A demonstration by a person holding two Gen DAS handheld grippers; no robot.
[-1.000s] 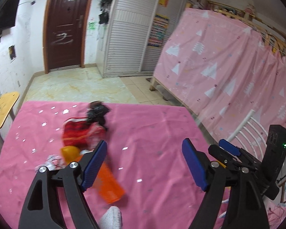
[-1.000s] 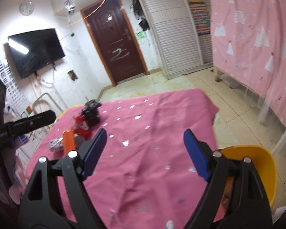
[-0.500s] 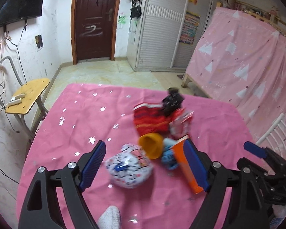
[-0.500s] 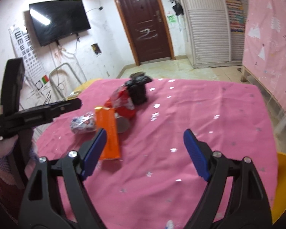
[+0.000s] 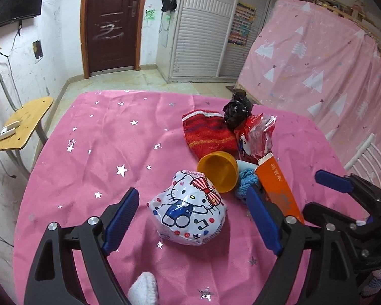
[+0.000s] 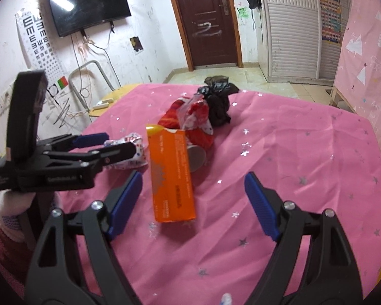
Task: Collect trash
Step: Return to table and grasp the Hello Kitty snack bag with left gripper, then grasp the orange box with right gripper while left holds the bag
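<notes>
Both my grippers hang wide open, empty, over the trash.
My left gripper [image 5: 191, 218] frames the Hello Kitty wrapper [image 5: 188, 213]; the right gripper [image 6: 193, 203] has the orange box [image 6: 171, 175] at 12 o'clock.

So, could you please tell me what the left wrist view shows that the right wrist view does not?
Only the left wrist view shows the orange bowl and blue knit piece. Only the right wrist view shows the wall TV and eye chart. Both show the orange box, Hello Kitty wrapper, black bag and pink tablecloth; both grippers, left gripper and right gripper, are open.
</notes>
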